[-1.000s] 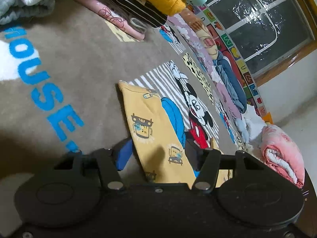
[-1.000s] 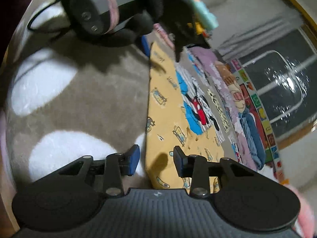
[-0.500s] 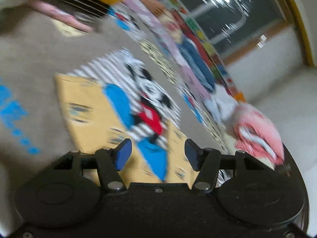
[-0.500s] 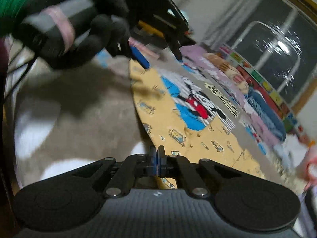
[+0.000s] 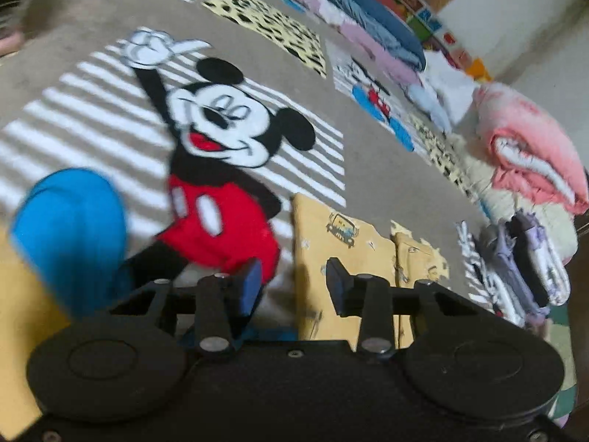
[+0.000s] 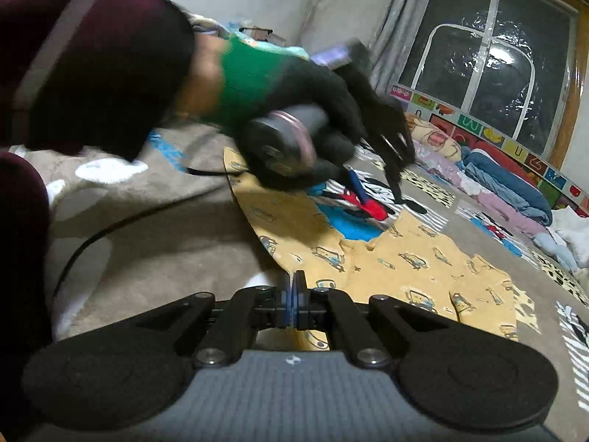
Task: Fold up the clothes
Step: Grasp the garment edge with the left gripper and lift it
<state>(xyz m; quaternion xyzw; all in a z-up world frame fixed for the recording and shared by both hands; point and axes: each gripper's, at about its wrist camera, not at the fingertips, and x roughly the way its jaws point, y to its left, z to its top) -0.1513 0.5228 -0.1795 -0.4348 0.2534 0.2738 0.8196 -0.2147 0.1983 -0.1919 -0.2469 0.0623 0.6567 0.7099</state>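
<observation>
A grey cartoon-mouse rug (image 5: 228, 140) covers the floor, with bedding piled beneath a dark window (image 6: 478, 48). The yellow car-print garment (image 6: 405, 261) lies flat on the rug, its long axis running from the near right edge away toward the left tool (image 6: 371, 191). That tool's fingers stand apart above the cloth. The right tool (image 6: 293, 302) is pressed together on the garment's near edge.
</observation>
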